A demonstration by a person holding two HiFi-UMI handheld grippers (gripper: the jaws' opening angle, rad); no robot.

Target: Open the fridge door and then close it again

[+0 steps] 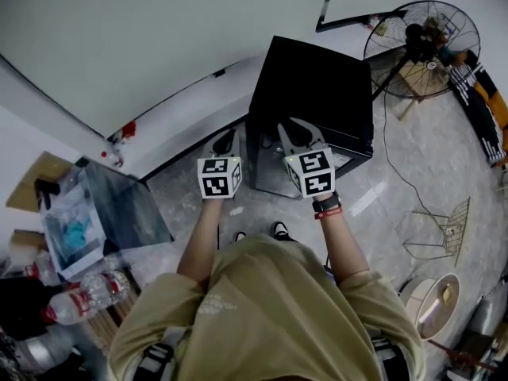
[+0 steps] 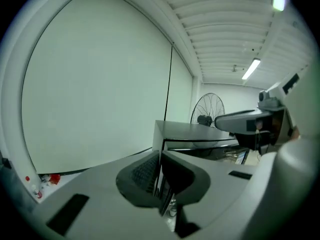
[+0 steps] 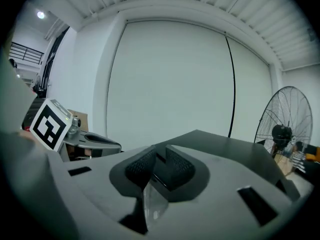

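**Operator:** Where is the fridge standing?

**Technician:** The fridge (image 1: 317, 94) is standing on the floor (image 1: 429, 181) at its far edge, close to the wall (image 1: 159, 38). A fan (image 1: 425, 38) is standing beyond its right rear corner. The person is facing its front.

**Operator:** How are the grippers sitting?

**Technician:** The left gripper (image 1: 225, 143) is hovering just off the fridge's front left corner. The right gripper (image 1: 295, 136) is hovering over the front edge of its top. Neither is appearing to touch the fridge. The left fingers (image 2: 145, 173) are lying closed together with nothing between them. The right fingers (image 3: 142, 166) are standing slightly apart and gripping nothing; only the fridge top is showing beyond the gap.

**Operator:** Which step is in hand?

**Technician:** The door (image 1: 271, 173) is looking shut, with no gap showing along the front. Both grippers are empty and clear of it, so this is reading as an approach before opening. The end of the task would be looking much the same, and the views are not deciding between the two.

**Operator:** What is the next move calling for?

**Technician:** If opening is pending, one gripper is needing to descend to the door's free edge. Its fingers are needing to part enough to take that edge, then draw it outward along the hinge arc. The hinge side is not showing.
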